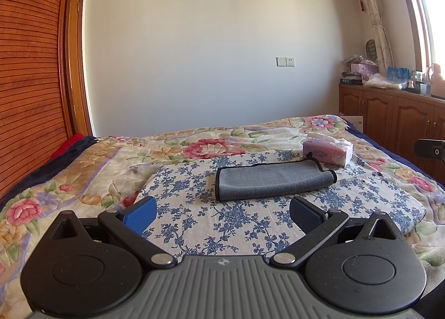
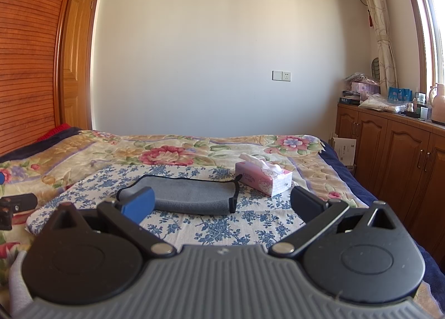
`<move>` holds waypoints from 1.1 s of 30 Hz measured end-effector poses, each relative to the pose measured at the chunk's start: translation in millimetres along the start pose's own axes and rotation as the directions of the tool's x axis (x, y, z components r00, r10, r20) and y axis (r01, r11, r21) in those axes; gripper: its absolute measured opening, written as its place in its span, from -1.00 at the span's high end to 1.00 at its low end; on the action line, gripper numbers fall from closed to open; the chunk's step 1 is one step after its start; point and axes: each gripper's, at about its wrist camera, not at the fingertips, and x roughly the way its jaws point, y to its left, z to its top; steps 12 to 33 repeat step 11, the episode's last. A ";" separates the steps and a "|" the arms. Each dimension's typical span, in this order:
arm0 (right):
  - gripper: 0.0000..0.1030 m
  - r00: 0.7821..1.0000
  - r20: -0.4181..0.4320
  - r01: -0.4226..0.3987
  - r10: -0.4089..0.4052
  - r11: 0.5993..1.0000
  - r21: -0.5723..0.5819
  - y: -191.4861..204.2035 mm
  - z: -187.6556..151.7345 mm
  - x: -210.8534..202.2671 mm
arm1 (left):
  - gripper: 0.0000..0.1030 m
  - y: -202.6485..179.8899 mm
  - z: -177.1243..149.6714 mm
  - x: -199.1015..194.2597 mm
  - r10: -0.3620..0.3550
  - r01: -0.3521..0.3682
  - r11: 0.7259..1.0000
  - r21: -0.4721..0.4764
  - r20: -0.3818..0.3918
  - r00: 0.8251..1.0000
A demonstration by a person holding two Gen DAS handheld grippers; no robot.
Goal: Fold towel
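I see the grey towel point(image 1: 274, 181) already folded over, lying flat on the blue-flowered cloth point(image 1: 222, 218) spread on the bed point(image 1: 83, 163). A pink tissue box point(image 1: 328, 152) stands just beside its far right corner. My left gripper point(image 1: 222, 214) and right gripper point(image 2: 222, 203) hover short of the towel, fingers point(image 1: 140, 214) spread wide, holding nothing.

Grey towel point(image 1: 274, 181) with black edging lies folded flat on the blue-flowered cloth point(image 1: 236, 224)
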 end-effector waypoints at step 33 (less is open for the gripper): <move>-1.00 1.000 0.000 0.000 0.000 1.000 0.000 0.2 -0.1 -0.1 | -1.00 0.5 -2.6 -0.6 -0.002 0.002 1.000 0.000 -0.003 1.000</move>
